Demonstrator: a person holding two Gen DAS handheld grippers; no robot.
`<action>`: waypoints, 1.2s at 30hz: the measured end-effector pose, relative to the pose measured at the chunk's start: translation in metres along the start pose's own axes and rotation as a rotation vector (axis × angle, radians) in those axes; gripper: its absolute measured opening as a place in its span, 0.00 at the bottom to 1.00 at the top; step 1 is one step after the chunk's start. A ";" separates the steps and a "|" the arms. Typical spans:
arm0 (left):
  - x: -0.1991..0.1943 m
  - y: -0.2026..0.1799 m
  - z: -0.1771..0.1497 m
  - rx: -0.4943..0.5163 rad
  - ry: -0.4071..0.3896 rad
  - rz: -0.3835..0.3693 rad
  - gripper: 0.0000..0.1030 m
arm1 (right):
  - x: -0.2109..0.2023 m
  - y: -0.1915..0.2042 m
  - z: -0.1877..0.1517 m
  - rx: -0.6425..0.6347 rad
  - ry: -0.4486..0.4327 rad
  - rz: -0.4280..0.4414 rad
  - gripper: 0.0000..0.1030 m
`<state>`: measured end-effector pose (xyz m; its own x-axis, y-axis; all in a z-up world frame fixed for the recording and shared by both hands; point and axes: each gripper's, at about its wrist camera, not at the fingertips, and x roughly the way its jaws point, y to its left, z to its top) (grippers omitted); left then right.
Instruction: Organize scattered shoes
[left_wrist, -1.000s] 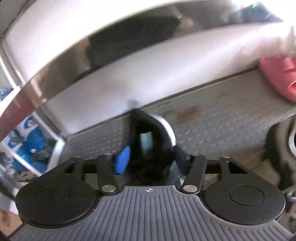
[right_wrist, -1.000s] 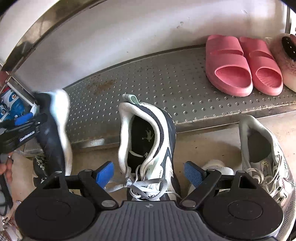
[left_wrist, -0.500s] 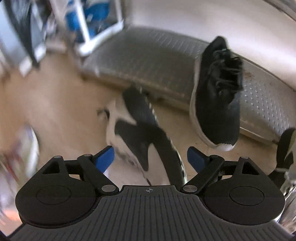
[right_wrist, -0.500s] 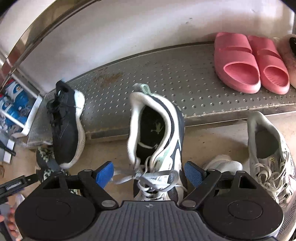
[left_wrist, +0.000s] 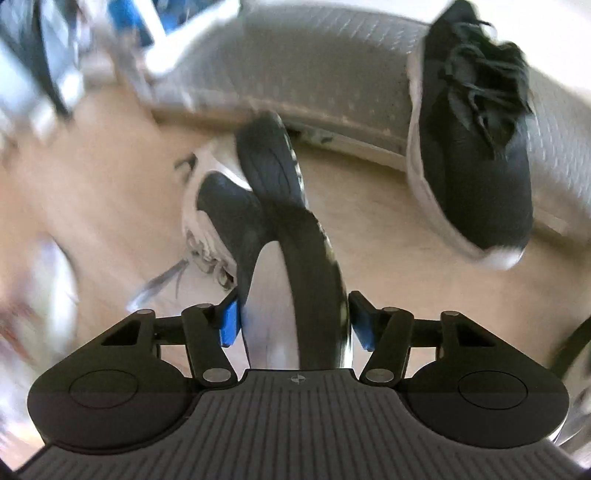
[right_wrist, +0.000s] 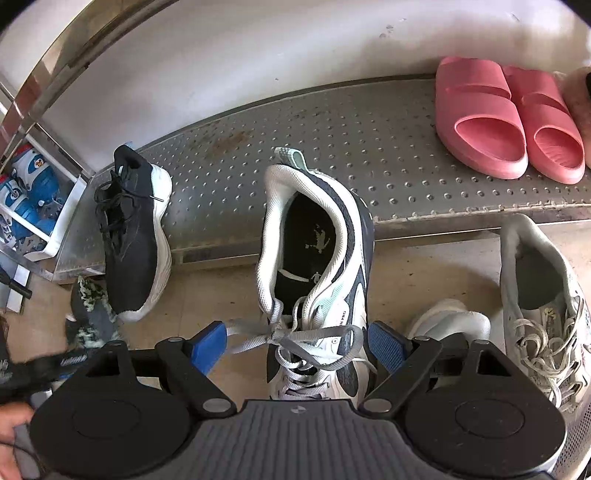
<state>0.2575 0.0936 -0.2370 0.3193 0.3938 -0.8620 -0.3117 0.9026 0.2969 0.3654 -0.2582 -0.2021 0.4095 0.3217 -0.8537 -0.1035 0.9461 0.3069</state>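
A white and black sneaker (left_wrist: 266, 206) lies on its side on the floor, dark sole turned up. My left gripper (left_wrist: 295, 326) straddles its near end, jaws closing, both blue pads against the shoe. A black sneaker (left_wrist: 476, 158) (right_wrist: 133, 236) rests on the left end of the studded metal platform (right_wrist: 332, 129), its toe hanging over the front edge. My right gripper (right_wrist: 297, 347) stands open over a white and navy sneaker (right_wrist: 317, 251). That shoe's heel points at the platform, and its laces lie between the pads, which do not clamp it.
Two pink slides (right_wrist: 480, 122) and a fluffy slipper (right_wrist: 580, 107) sit at the platform's right end. A white sneaker (right_wrist: 539, 295) and another white toe (right_wrist: 450, 317) lie on the floor to the right. A white rack with blue items (right_wrist: 26, 199) stands at the left.
My left gripper let go of the black sneaker on the platform, swung down to the sneaker on the floor, and its jaws narrowed onto it. The right gripper barely moved.
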 end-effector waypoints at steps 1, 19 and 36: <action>-0.008 -0.003 -0.002 0.086 -0.030 0.044 0.56 | -0.001 0.000 0.000 0.000 -0.001 0.002 0.83; -0.055 0.097 -0.015 -0.115 -0.055 -0.028 0.92 | 0.024 0.070 -0.011 -0.163 0.059 0.077 0.85; 0.063 0.080 0.066 -0.175 0.079 -0.216 0.54 | 0.025 0.087 -0.020 -0.293 0.078 0.086 0.85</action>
<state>0.3117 0.2023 -0.2403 0.3261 0.1749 -0.9290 -0.3960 0.9176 0.0337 0.3482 -0.1669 -0.2056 0.3187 0.3918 -0.8631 -0.3964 0.8822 0.2541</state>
